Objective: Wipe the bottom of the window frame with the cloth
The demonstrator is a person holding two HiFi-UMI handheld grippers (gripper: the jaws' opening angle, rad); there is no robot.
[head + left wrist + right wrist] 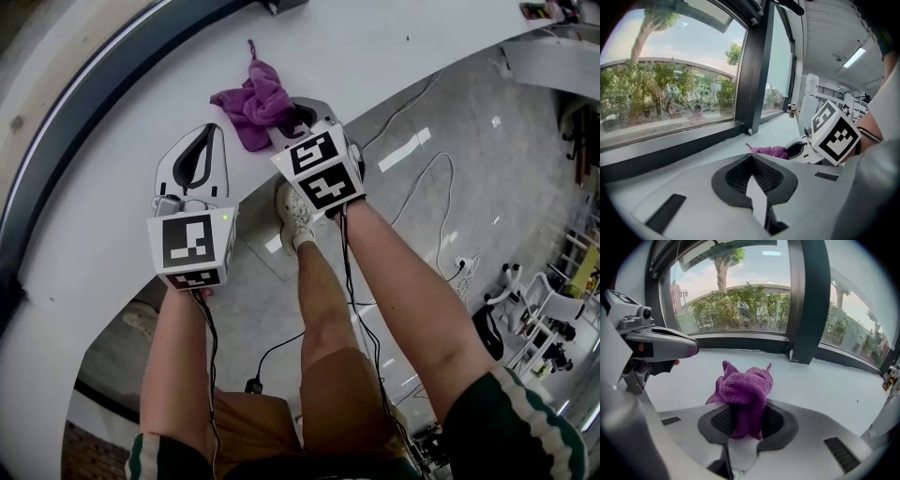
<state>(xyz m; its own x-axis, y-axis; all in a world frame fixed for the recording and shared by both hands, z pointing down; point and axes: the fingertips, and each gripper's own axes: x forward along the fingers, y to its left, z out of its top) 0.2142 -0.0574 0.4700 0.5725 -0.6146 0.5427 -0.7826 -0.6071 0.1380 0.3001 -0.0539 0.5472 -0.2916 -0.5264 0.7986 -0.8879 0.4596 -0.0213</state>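
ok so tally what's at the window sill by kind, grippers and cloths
grippers: 2 (left gripper with fingers together and empty, right gripper with fingers shut on the cloth)
purple cloth: 1
total: 3

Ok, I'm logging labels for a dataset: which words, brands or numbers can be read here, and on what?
No text can be read.
Left gripper: its cube bears only square marker patterns, no letters.
Right gripper: the same.
Cloth: no label shows.
Small items far right: too small to read.
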